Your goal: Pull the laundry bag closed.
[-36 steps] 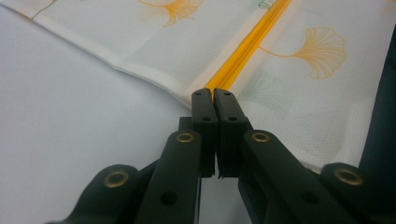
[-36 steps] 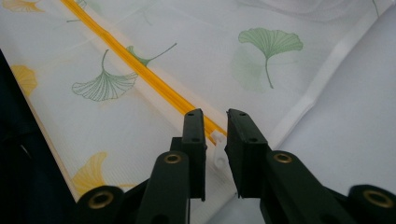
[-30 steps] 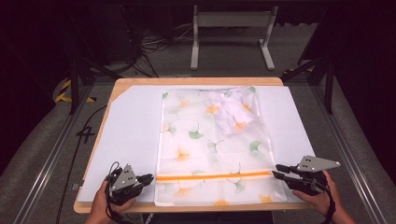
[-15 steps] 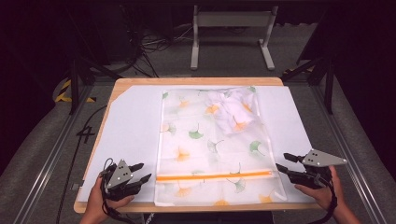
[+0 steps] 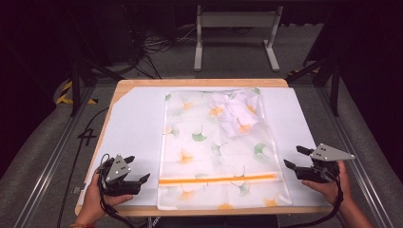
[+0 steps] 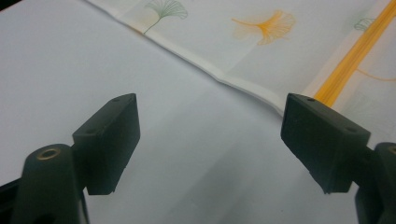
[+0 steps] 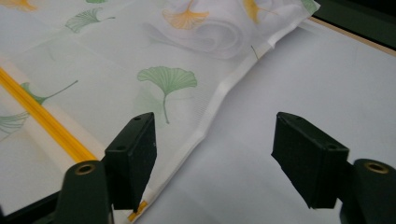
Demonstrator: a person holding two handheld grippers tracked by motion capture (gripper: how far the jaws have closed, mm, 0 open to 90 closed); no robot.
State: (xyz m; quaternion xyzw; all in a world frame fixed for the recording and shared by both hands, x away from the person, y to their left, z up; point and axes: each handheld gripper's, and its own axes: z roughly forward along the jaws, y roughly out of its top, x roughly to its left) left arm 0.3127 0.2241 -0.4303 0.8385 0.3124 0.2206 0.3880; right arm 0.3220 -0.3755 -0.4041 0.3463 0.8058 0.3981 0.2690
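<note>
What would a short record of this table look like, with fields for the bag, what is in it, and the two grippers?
bag: clear zip bag with leaf print, flat on the white sheet
zip strip: orange, near the person's edge
contents: white bundle in the far right corner
left gripper: jaws just opened, nothing between them, beside the bag's left edge
right gripper: jaws just opened, holding nothing, at the bag's right edge

Left gripper (image 5: pixel 135 172): I see a black body, a grey three-cornered plate on top with small dark screw holes, and a black cable trailing off the near side. Its blocky matt black fingers (image 6: pixel 111 140) carry small screw recesses and a brass-ringed hole at the base.

Right gripper (image 5: pixel 294 159): same build, black cable looping by the wrist.
</note>
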